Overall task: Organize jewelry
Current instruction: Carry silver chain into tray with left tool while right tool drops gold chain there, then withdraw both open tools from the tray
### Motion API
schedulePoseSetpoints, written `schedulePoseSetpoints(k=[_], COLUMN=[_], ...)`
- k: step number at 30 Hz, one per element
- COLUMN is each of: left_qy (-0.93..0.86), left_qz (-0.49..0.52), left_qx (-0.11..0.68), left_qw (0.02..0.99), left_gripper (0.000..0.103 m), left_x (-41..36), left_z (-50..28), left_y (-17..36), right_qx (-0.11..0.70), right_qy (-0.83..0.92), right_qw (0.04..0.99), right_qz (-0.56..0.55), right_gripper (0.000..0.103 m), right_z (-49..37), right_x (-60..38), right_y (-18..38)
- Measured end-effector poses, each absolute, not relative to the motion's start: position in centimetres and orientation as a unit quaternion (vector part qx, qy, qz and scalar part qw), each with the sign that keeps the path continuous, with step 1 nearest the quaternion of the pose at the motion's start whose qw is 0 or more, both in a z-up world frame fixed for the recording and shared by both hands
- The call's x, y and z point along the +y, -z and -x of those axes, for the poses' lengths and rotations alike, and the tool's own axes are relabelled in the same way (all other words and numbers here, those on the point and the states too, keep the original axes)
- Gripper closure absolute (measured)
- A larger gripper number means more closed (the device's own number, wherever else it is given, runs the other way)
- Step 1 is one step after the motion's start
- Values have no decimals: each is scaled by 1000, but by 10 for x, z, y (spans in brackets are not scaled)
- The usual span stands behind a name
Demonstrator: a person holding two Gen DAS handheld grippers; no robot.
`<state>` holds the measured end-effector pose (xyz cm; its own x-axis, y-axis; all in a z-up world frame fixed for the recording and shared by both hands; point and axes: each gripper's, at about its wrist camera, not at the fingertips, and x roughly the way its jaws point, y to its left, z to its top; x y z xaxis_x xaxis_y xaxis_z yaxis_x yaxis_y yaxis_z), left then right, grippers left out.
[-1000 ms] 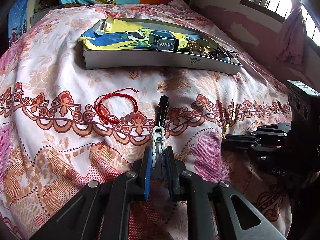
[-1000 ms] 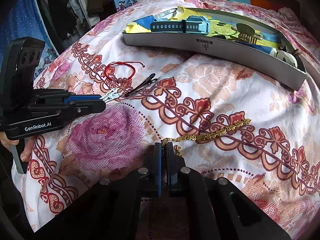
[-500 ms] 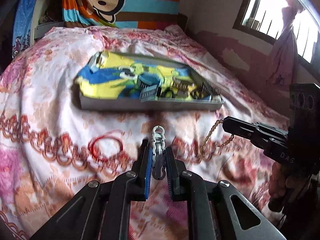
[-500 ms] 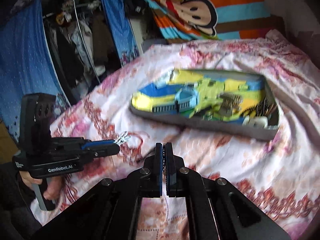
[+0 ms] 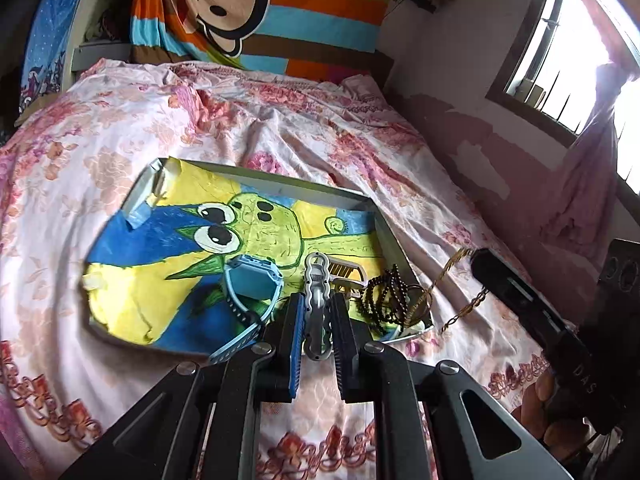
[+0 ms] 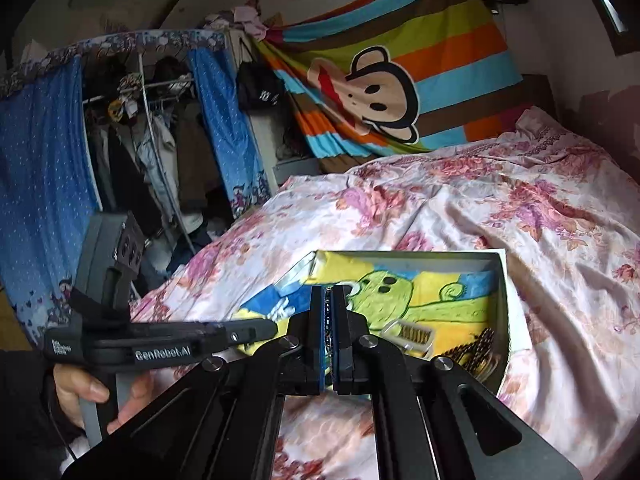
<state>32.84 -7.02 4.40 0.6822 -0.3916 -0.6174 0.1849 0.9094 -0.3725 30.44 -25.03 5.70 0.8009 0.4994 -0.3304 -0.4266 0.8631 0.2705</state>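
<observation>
1. Nearest, a silver clip (image 5: 317,308) is pinched between the jaws of the left gripper (image 5: 316,322), above the near rim of the tray (image 5: 394,240).
2. Alongside, a gold chain (image 5: 460,288) is clamped in the pressed-together right gripper (image 6: 329,336), hanging over the tray's right edge.
3. Further in, a blue watch (image 5: 250,284), comb (image 5: 348,276) and dark beads (image 5: 386,296) are crowded at the near right corner; open liner is seen beyond.

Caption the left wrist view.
Left gripper carries a silver clip over the tray; right gripper dangles a gold chain.

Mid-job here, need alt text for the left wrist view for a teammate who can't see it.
The left tool is shut on a silver hair clip, held over the near edge of a shallow box on a floral bedspread. Inside lie a blue watch, a comb and dark beads; the right tool dangles a gold chain.
</observation>
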Motion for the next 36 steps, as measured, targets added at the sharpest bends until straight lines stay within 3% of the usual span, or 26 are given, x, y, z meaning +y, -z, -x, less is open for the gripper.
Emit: schedulePoseSetpoints(k=[4, 14, 25, 28, 30, 33, 35, 36], left_qy=[151, 141, 126, 126, 124, 117, 110, 107], left_qz=[129, 125, 113, 98, 94, 91, 90, 90], left_qx=[390, 423, 447, 439, 435, 426, 415, 409], left_qw=[899, 886, 878, 884, 887, 892, 899, 902], left_gripper=[90, 90, 89, 86, 86, 80, 64, 55], left_x=[-90, -115, -118, -119, -118, -116, -114, -112], left_z=[-351, -373, -374, -367, -363, -354, -345, -340], left_y=[-23, 11, 15, 4, -4, -18, -30, -35], right_qx=[208, 318, 334, 327, 320, 308, 300, 295], right_qy=[-231, -194, -176, -177, -174, -173, -169, -166], right_qw=[943, 917, 916, 919, 923, 927, 930, 933], right_qz=[-121, -143, -136, -132, -127, -128, -124, -120], right_gripper=[100, 100, 99, 89, 67, 64, 62, 53], right_z=[-328, -375, -372, -366, -361, -354, -347, -343], right_x=[-267, -286, -299, -304, -307, -312, -315, -316], right_y=[-35, 41, 52, 44, 38, 28, 17, 11])
